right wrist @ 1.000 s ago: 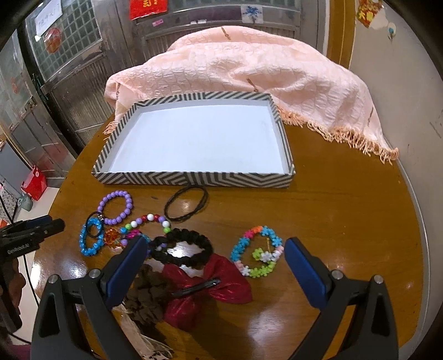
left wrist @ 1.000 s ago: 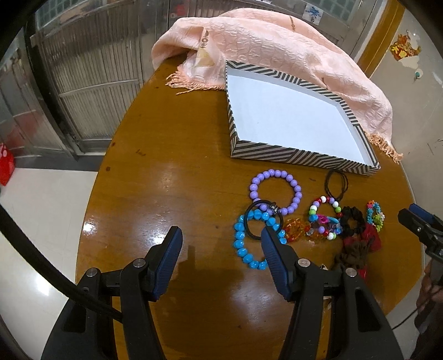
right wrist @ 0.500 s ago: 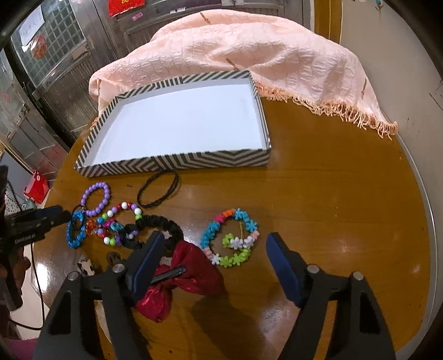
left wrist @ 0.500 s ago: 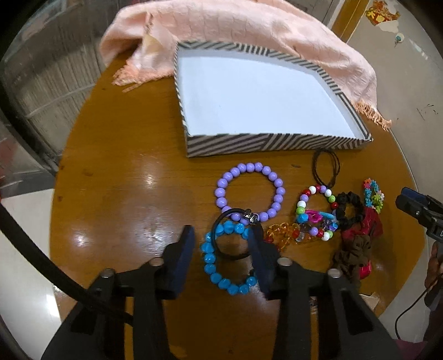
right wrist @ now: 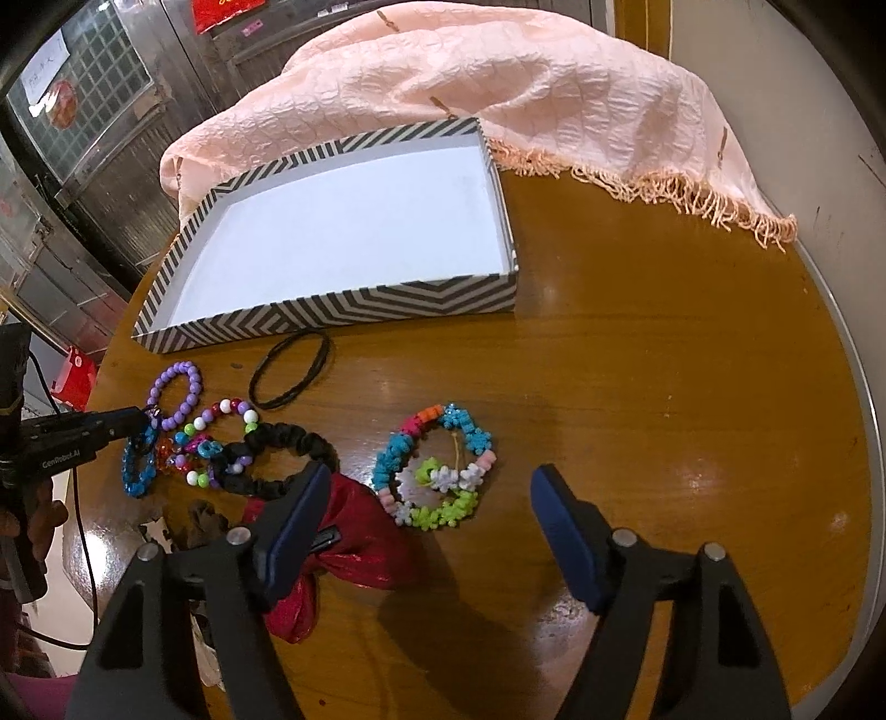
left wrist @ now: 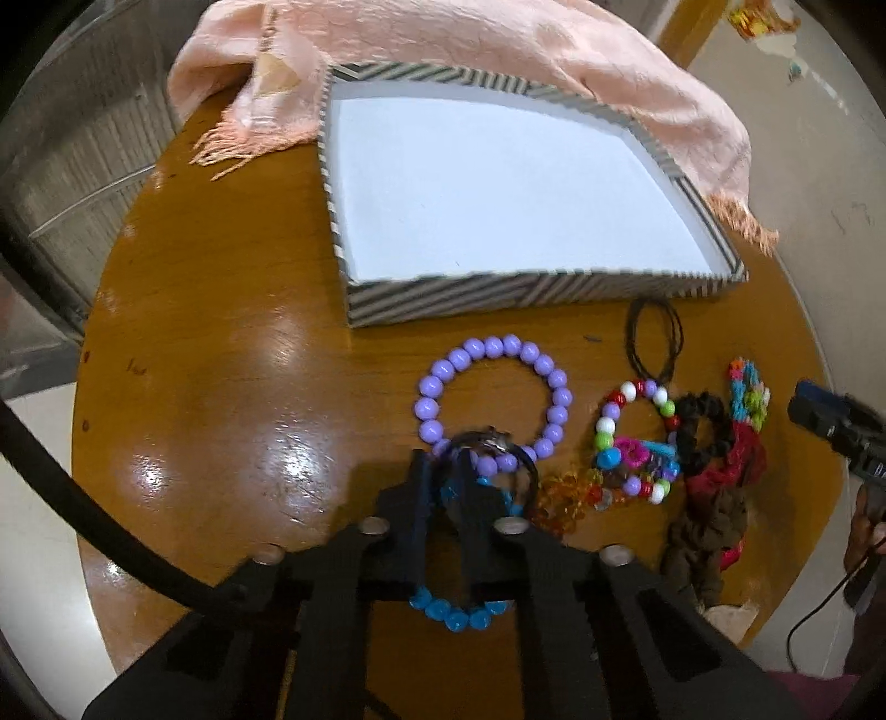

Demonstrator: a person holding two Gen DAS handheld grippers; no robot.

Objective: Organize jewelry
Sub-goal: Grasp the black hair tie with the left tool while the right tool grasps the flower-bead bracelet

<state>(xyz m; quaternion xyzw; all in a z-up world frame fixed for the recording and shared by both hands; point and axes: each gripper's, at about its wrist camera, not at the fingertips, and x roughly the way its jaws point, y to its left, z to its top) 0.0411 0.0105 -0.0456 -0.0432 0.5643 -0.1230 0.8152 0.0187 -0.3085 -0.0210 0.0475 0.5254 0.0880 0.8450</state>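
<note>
In the left wrist view, my left gripper [left wrist: 443, 487] is pointing down at the blue bead bracelet [left wrist: 459, 612] near the front edge of the round counter [left wrist: 221, 360]. A second ago its jaws were wide apart with the blue beads ahead of them. They have just been closing, and now they are pinched together on the blue bracelet, with a thin black ring [left wrist: 487, 443] caught there too. The purple bead bracelet [left wrist: 493, 396] is lying just behind, touching that ring. The striped tray [left wrist: 498, 291] is sitting empty toward the back edge, with the pink cloth [left wrist: 498, 50] behind it. I think the first piece is now caught and ready to lift.

In the right wrist view, my right gripper [right wrist: 429, 509] is hanging over the flower bead bracelet [right wrist: 434, 465] in the middle of the counter. Its jaws have been closing a little but are standing apart, touching nothing. The red bow [right wrist: 354, 548] is lying under its left jaw. All the jewelry is on the counter, none in the tray yet.
</note>
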